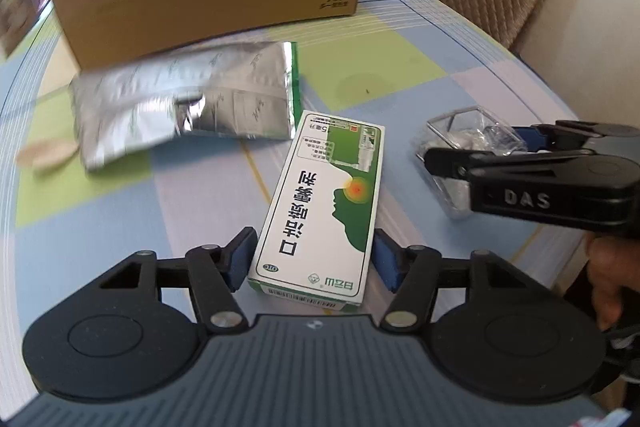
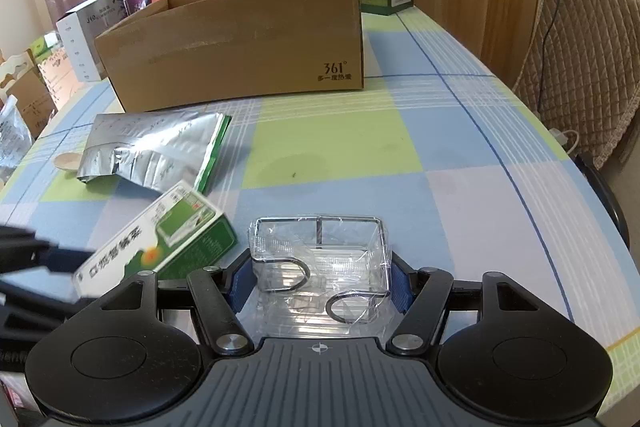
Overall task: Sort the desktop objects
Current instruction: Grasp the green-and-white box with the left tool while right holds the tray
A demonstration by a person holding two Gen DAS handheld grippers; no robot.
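Straddling a green-and-white medicine box (image 1: 320,211), the left gripper (image 1: 314,261) is seen with its blue pads close against the carton's two long sides; whether they press it or merely flank it cannot be told. The carton's far end appears lifted off the checked tablecloth (image 2: 400,155) in the right wrist view, so it is judged to be already held. On the other side, the right gripper (image 2: 322,285) is set around a wire rack wrapped in clear film (image 2: 320,259), its pads touching or nearly touching the wrapping, jaws moderately wide. Both items are taken by their narrow flanks, presumably so they can be carried level. An open cardboard box (image 2: 240,47) stands further back on the table, well apart from both, and is judged the likely destination. A crumpled foil pouch (image 1: 184,107) and a small pale spoon (image 2: 68,161) lie unsorted between the grippers and that box.
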